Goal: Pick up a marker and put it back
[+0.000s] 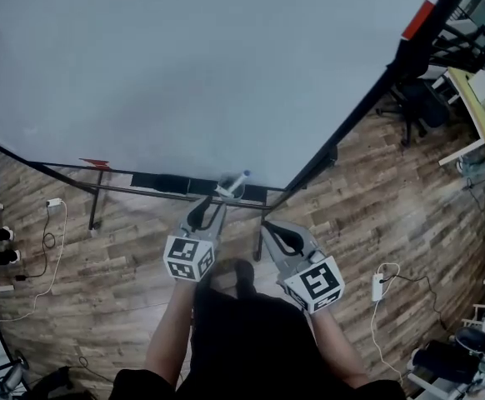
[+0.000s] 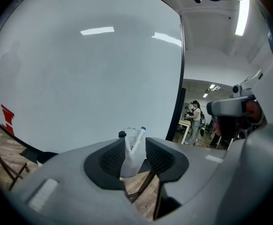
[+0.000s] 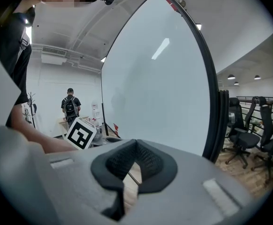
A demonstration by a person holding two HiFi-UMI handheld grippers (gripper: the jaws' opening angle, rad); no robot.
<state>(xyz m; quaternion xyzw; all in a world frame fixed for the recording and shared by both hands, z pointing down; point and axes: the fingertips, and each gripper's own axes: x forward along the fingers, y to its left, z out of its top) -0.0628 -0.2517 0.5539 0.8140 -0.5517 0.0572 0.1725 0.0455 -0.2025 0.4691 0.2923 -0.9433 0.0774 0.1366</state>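
Left gripper fingers wide, gripping nothing. Blue-capped marker sits tilted in a pale holder just beyond the gap, at the whiteboard's bottom edge. Right gripper fingers pressed together, empty.

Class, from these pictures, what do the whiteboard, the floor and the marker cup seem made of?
Large white whiteboard: glossy coated panel, showing bright reflected streaks. Brown plank floor: wood or laminate, showing grain and seams. Translucent marker cup: likely plastic, milky see-through wall.
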